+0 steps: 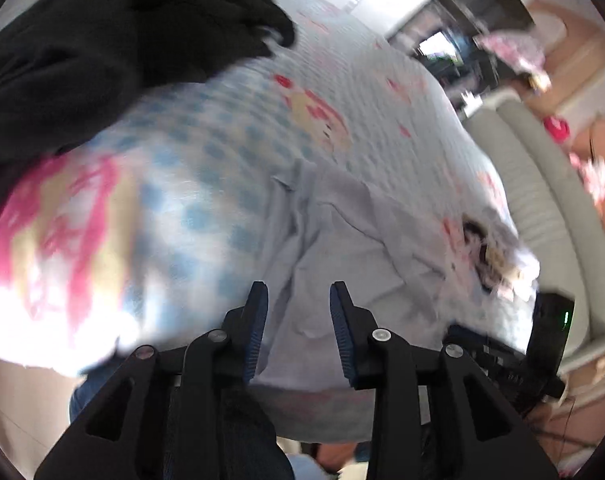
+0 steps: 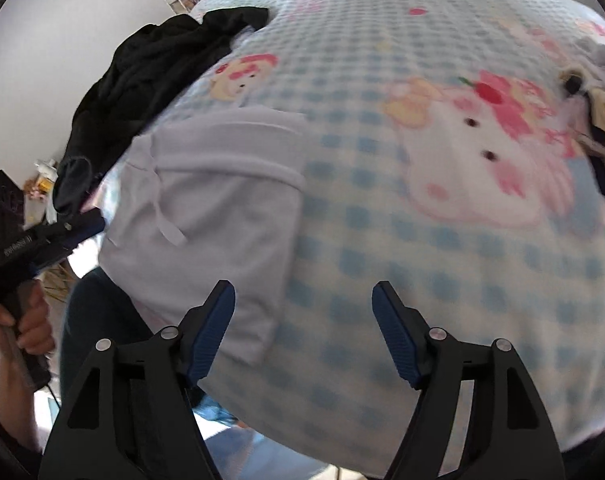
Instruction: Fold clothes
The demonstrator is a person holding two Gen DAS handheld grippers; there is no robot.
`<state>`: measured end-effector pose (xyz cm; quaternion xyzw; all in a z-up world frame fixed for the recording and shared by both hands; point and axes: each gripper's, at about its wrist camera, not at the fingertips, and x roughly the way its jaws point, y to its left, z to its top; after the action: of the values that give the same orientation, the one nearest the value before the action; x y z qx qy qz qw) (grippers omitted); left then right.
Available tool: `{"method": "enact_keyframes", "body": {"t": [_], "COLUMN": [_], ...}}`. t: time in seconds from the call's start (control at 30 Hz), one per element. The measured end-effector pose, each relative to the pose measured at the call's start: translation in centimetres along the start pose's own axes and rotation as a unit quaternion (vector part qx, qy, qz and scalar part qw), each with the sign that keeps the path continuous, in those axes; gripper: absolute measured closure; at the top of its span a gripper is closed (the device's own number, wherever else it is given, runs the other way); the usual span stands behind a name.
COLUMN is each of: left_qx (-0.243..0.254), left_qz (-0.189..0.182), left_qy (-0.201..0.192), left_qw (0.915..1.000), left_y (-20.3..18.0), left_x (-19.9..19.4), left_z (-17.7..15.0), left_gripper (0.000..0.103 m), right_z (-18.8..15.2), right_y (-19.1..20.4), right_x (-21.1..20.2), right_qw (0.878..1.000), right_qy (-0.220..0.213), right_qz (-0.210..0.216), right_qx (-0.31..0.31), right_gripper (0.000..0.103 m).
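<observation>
Fabric of a pale grey garment [image 2: 222, 184] is seen lying in a compact, doubled-over rectangle near the bed [image 2: 422, 280] edge, beside a black clothes heap [image 2: 142, 80]. Both the left gripper [image 1: 298, 300] and right gripper [image 2: 302, 300] are held apart, gripping nothing. Whether another fold is needed or the piece is finished cannot be settled.

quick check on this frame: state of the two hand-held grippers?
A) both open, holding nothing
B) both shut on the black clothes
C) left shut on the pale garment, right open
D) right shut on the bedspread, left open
A: the left hand-held gripper and the right hand-held gripper both show spread fingers with nothing between them, above the pale garment on the checked bedspread.
</observation>
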<state>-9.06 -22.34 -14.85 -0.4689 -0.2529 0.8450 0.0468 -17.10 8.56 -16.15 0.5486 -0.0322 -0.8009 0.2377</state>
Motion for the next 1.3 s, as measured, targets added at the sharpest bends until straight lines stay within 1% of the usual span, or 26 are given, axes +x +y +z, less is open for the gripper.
{"method": "enact_keyframes", "body": {"t": [0.03, 0.07, 0.1, 0.13, 0.17, 0.23, 0.27, 0.33, 0.37, 0.43, 0.47, 0.57, 0.67, 0.73, 0.8, 0.87, 0.9, 0.93, 0.97, 1.03, 1.1, 1.13, 1.17, 1.3], "left_qx": [0.016, 0.026, 0.03, 0.025, 0.036, 0.06, 0.071, 0.095, 0.107, 0.131, 0.147, 0.159, 0.134, 0.102, 0.079, 0.068, 0.064, 0.084, 0.105, 0.147, 0.156, 0.14, 0.131, 0.101], "left_qz": [0.014, 0.043, 0.081, 0.117, 0.111, 0.086, 0.074, 0.05, 0.038, 0.014, 0.025, 0.055, 0.098, 0.093, 0.04, -0.006, -0.028, -0.019, -0.001, 0.05, 0.083, 0.085, 0.079, 0.049], "left_qy": [0.004, 0.01, 0.012, 0.007, 0.005, 0.003, 0.002, 0.0, -0.001, -0.003, 0.004, 0.009, 0.007, 0.0, -0.007, 0.004, 0.01, 0.023, 0.034, 0.058, 0.064, 0.062, 0.064, 0.071], "left_qw": [0.9998, 0.9987, 0.9962, 0.9927, 0.9932, 0.9945, 0.9947, 0.9942, 0.9935, 0.9913, 0.9889, 0.9856, 0.9861, 0.9904, 0.9961, 0.9976, 0.9975, 0.996, 0.9939, 0.9862, 0.9823, 0.9845, 0.9862, 0.9911], "left_y": [-0.5, -0.6, -0.4, -0.1, -0.5, -1.6, -2.1, -3.2, -3.7, -4.8, -5.3, -5.3, -3.1, -1.7, -1.0, -1.2, -1.3, -2.1, -2.7, -3.8, -3.6, -3.0, -2.7, -1.7], "left_x": [0.5, 0.9, 1.1, 1.0, 1.0, 1.2, 1.3, 1.5, 1.6, 1.7, 2.4, 3.4, 3.6, 2.6, 1.1, 0.7, 0.6, 1.2, 1.9, 3.7, 4.5, 4.3, 4.4, 4.7], "left_z": [0.3, 0.8, 1.2, 1.9, 2.2, 2.7, 3.0, 3.4, 3.7, 4.1, 4.2, 4.9, 6.3, 6.8, 6.5, 5.4, 4.8, 3.7, 2.8, 1.5, 1.3, 1.6, 1.6, 1.4], "left_gripper": [0.069, 0.069, 0.069, 0.07, 0.072, 0.07, 0.068, 0.065, 0.064, 0.064, 0.064, 0.064, 0.064, 0.066, 0.063, 0.055, 0.054, 0.053, 0.053, 0.053, 0.052, 0.052, 0.052, 0.052], "right_z": [0.4, 0.6, 0.4, 0.2, 0.0, 0.6, 0.8, 1.7, 2.2, 3.0, 3.5, 4.7, 5.0, 5.2, 5.1, 4.7, 4.5, 4.2, 4.0, 3.6, 3.1, 2.8, 2.7, 2.6], "right_y": [0.4, 0.6, -0.2, -0.7, -1.2, -1.4, -1.4, -1.5, -1.7, -1.9, -1.6, 0.1, 0.4, -0.2, -0.7, -1.0, -1.0, -1.0, -0.9, -0.8, -0.8, -0.8, -0.9, -1.4], "right_x": [0.7, 1.5, 1.5, 1.4, 1.3, 0.3, -0.8, -2.1, -2.6, -2.5, -1.9, 0.5, 1.0, 1.0, 0.1, -0.4, -0.6, -0.6, 0.0, 1.3, 2.4, 2.9, 2.9, 2.5], "right_qw": [1.0, 1.0, 0.999, 0.998, 0.996, 0.996, 0.997, 0.999, 0.999, 0.999, 0.999, 0.998, 0.996, 0.996, 0.997, 0.999, 0.999, 1.0, 1.0, 0.999, 0.999, 0.998, 0.998, 0.998], "right_qy": [0.008, 0.019, 0.032, 0.039, 0.045, 0.037, 0.023, -0.005, -0.017, -0.029, -0.024, 0.005, 0.016, 0.018, 0.012, 0.008, 0.008, 0.008, 0.017, 0.035, 0.05, 0.056, 0.057, 0.056], "right_qz": [-0.002, -0.014, -0.035, -0.056, -0.075, -0.076, -0.074, -0.05, -0.032, -0.01, -0.013, -0.059, -0.07, -0.076, -0.066, -0.048, -0.035, -0.022, -0.011, 0.009, -0.01, -0.02, -0.027, 0.003], "right_qx": [0.002, 0.002, -0.002, -0.004, -0.006, 0.004, 0.003, 0.003, 0.011, 0.022, 0.018, -0.028, -0.061, -0.051, -0.031, -0.017, -0.011, -0.006, 0.0, 0.012, 0.013, 0.013, 0.013, 0.025], "right_gripper": [0.03, 0.03, 0.03, 0.03, 0.03, 0.03, 0.03, 0.026, 0.025, 0.025, 0.025, 0.026, 0.027, 0.027, 0.025, 0.023, 0.021, 0.021, 0.021, 0.021, 0.021, 0.022, 0.022, 0.022]}}
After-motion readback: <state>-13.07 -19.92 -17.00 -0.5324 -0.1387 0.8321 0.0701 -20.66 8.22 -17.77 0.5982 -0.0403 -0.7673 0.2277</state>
